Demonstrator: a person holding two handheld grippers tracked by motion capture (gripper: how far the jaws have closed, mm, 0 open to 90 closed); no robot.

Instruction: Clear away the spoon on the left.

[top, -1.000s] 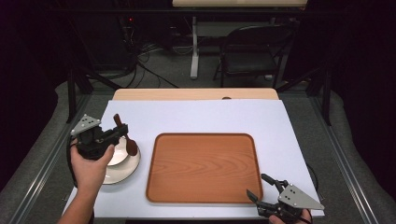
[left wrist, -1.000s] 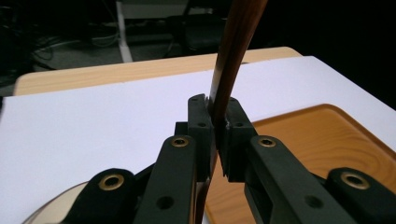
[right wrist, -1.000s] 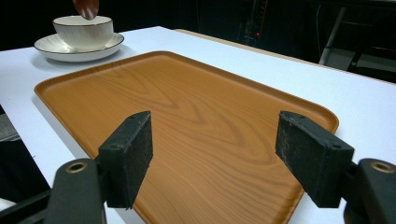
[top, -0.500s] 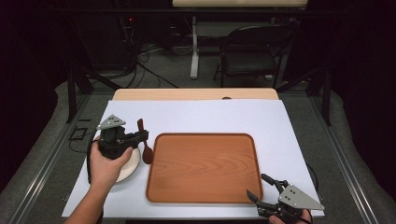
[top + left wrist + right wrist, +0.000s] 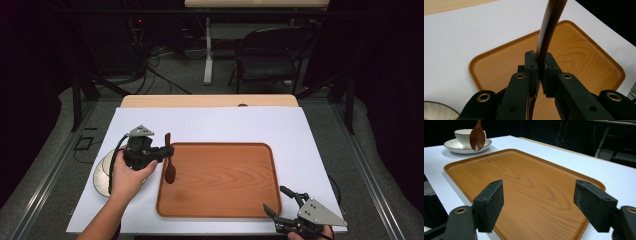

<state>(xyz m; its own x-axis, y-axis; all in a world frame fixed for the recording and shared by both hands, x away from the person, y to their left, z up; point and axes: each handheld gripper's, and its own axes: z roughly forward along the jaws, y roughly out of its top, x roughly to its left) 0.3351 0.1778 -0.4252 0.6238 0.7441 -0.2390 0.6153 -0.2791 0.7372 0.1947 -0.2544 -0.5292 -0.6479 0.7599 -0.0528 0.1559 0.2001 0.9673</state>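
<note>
A dark wooden spoon [image 5: 170, 172] hangs bowl down over the left edge of the wooden tray [image 5: 225, 175]. My left gripper [image 5: 165, 152] is shut on its handle. In the left gripper view the handle [image 5: 549, 27] rises from between the closed jaws of that gripper [image 5: 539, 67], above the tray [image 5: 579, 57]. My right gripper [image 5: 274, 198] rests at the tray's front right corner. Its jaws have just been opening and stand apart with nothing between them [image 5: 539, 205]. The right gripper view has the spoon [image 5: 477, 137] far off.
A white cup [image 5: 466, 133] stands on a saucer [image 5: 454, 146] left of the tray, partly under my left hand in the high view [image 5: 102, 175]. White sheet [image 5: 225, 125] covers the table. A chair [image 5: 265, 55] and cables lie beyond the far edge.
My left gripper has carried the spoon to the right, from above the cup and saucer to over the tray's left edge. The right hand has stayed in place.
</note>
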